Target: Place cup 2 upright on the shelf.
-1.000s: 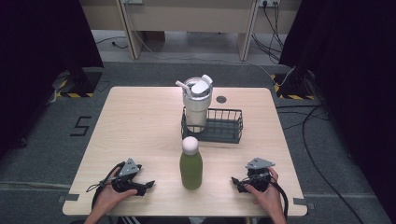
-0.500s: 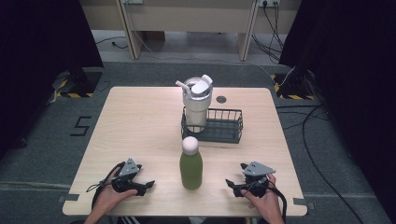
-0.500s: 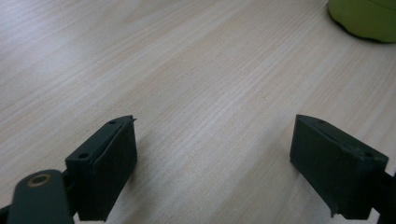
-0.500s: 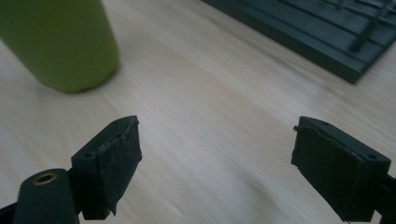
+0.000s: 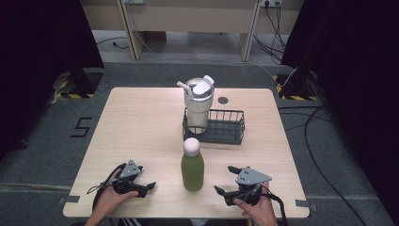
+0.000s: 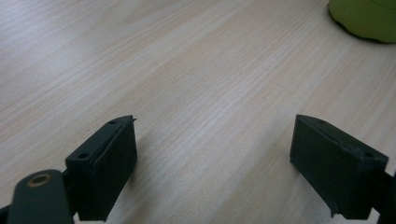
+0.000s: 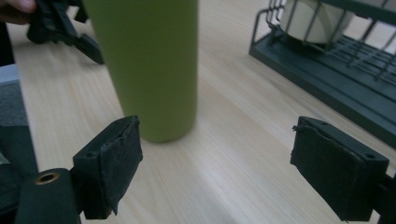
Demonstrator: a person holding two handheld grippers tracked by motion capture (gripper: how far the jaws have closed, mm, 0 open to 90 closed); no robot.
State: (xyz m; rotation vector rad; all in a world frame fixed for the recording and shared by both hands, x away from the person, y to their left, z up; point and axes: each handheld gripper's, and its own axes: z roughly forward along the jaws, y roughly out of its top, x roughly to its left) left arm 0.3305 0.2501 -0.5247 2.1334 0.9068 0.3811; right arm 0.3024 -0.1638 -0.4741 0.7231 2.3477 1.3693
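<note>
The work looks barely begun — nothing is held yet. A green bottle (image 5: 192,165) with a white cap stands upright near the front middle of the desk (image 5: 141,122), between the two hands and touching neither. The right claw (image 5: 226,179) sits just to the bottle's right with its jaws spread wide and angled toward it; in the right gripper view the bottle (image 7: 149,65) stands just ahead of the left jaw, not between the pads, so the grip is not yet made. The left claw (image 5: 149,187) rests low on the other side, jaws also wide apart over bare wood, with the bottle's base (image 6: 364,18) off at the upper right corner of its own view. Behind the bottle a dark wire basket (image 5: 226,127) holds a pale tumbler (image 5: 197,106) with a lid and a straw spout at its left end — the rest of the basket is free. By my reading, closing on the bottle, lifting it and setting it somewhere, perhaps in the basket, all remain to be done.
</note>
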